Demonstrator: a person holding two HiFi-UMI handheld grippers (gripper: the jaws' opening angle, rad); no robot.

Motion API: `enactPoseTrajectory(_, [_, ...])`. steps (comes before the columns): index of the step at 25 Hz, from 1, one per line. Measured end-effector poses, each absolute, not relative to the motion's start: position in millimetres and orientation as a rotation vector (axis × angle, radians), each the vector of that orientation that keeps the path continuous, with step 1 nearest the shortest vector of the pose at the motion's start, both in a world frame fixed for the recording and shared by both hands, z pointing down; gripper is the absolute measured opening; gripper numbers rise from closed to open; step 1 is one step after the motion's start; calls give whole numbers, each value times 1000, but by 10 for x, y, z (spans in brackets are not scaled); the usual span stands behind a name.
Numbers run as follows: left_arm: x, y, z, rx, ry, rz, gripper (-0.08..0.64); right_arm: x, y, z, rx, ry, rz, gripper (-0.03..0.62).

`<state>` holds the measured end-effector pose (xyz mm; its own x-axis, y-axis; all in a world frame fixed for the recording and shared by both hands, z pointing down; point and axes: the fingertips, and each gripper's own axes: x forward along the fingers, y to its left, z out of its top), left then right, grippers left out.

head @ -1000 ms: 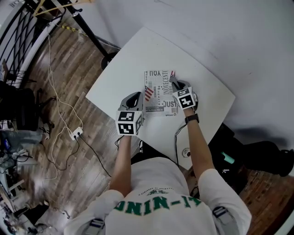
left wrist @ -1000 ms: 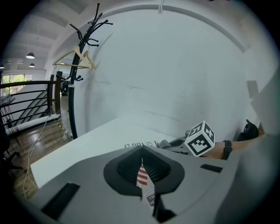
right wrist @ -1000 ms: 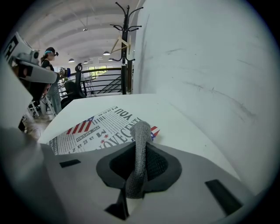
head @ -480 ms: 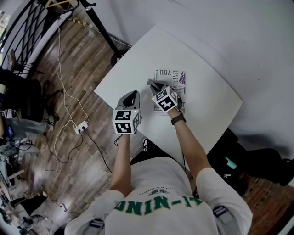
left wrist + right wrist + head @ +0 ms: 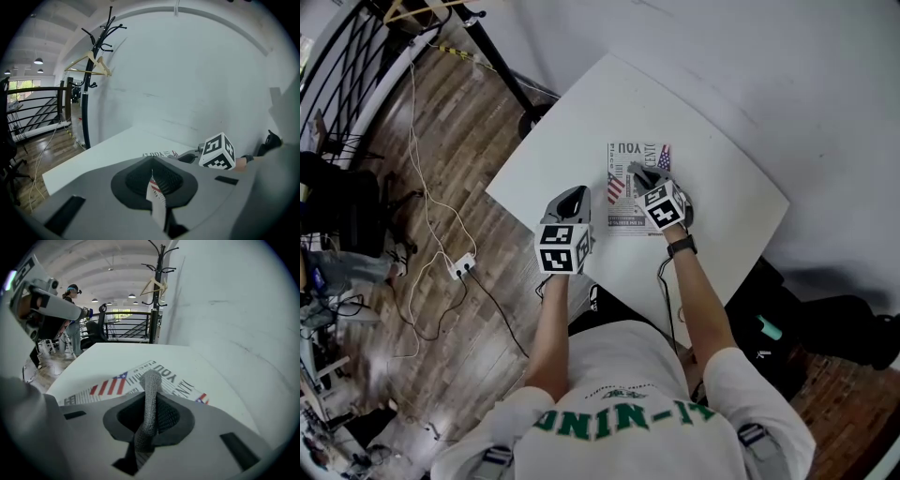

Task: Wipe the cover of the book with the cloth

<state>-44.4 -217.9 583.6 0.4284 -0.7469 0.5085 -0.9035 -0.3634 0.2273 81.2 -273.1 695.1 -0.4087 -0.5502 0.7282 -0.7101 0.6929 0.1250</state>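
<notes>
The book (image 5: 630,187) lies flat on the white table (image 5: 712,159); its cover carries black print and a flag. My right gripper (image 5: 641,174) is over the right half of the cover, shut on a grey cloth (image 5: 151,394) that hangs down onto the book (image 5: 117,383). My left gripper (image 5: 578,195) sits at the book's left edge. In the left gripper view its jaws are shut on a thin red-striped edge of the book (image 5: 157,199), and more of the cover (image 5: 161,153) shows beyond.
A black coat rack (image 5: 93,79) stands off the table's far left corner. Cables and a power strip (image 5: 456,272) lie on the wood floor at left. A dark bag (image 5: 825,323) sits at right. A person (image 5: 71,294) stands far back.
The right gripper swept the cloth left across the cover, then back to the right half. The left gripper stayed at the book's left edge.
</notes>
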Motion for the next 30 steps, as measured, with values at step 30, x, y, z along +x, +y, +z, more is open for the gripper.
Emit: enactPoseTrajectory(30, [-795,-1939,5525,2248,-1498,493,14,556,-2439,6936,1010,-2066,290,46])
